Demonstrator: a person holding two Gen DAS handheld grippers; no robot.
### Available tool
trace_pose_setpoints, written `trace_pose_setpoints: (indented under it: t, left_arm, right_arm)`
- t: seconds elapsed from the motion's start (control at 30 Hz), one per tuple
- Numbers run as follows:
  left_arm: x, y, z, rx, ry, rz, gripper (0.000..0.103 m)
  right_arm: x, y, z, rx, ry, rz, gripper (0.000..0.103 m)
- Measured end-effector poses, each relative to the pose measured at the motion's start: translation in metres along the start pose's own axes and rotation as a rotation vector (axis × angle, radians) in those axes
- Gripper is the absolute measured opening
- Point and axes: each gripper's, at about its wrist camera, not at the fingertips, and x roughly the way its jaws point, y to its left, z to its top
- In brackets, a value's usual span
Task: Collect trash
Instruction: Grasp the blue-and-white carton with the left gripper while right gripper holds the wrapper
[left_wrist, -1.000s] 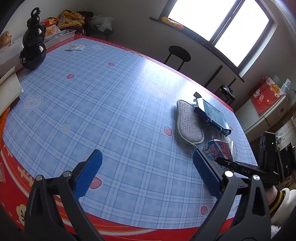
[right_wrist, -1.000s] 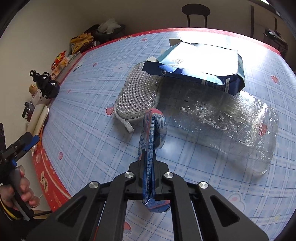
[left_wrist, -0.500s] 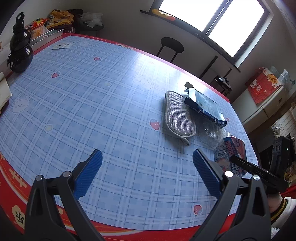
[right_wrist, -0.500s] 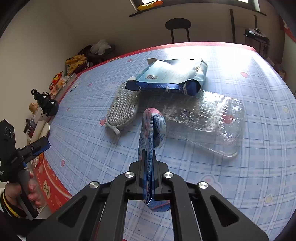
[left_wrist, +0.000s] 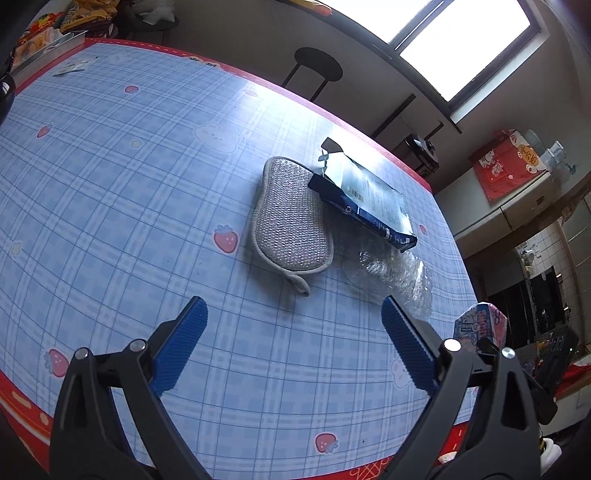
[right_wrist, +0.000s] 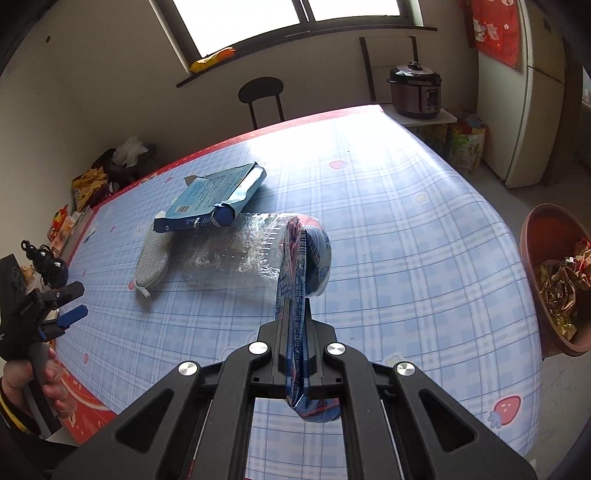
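Note:
My right gripper (right_wrist: 295, 332) is shut on a flattened blue and red snack wrapper (right_wrist: 303, 258) and holds it above the table; the wrapper also shows in the left wrist view (left_wrist: 480, 326). A dark blue torn box (right_wrist: 210, 206) rests partly on a grey scrubbing pad (right_wrist: 153, 254) and a clear plastic tray (right_wrist: 236, 243). In the left wrist view the box (left_wrist: 365, 199), pad (left_wrist: 291, 225) and tray (left_wrist: 391, 273) lie ahead of my left gripper (left_wrist: 291, 347), which is open and empty above the table's near edge. A brown trash bin (right_wrist: 554, 280) with crumpled wrappers stands right of the table.
The blue plaid tablecloth (right_wrist: 406, 221) has a red border. A black stool (right_wrist: 262, 96) stands behind the table, a rice cooker (right_wrist: 415, 88) on a stand at the far right. Snack bags (left_wrist: 88, 11) and a metal tray (left_wrist: 48, 48) sit at the far left corner.
My right gripper has lifted the wrapper and swung right, bringing the bin into view. My left gripper has moved right and closer to the pad and box, still open.

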Motion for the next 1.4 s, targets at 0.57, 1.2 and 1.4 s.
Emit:
trace_pose_setpoints:
  t: [0.57,1.2,1.4]
  left_arm:
    - [0.123,-0.054,0.064,-0.429,0.083,-0.296,0.068]
    - [0.184,-0.073,0.070,-0.415,0.025,-0.162,0.059]
    - [0.189,-0.064,0.070,-0.473,0.007,-0.190,0.043]
  right_arm:
    - [-0.037,-0.072,-0.005,0.072,-0.023,-0.109,0.005]
    - [-0.042,-0.098,-0.005,0.074,0.009,-0.158,0.005]
    - [-0.045,-0.105,-0.003,0.082,0.011,-0.169,0.005]
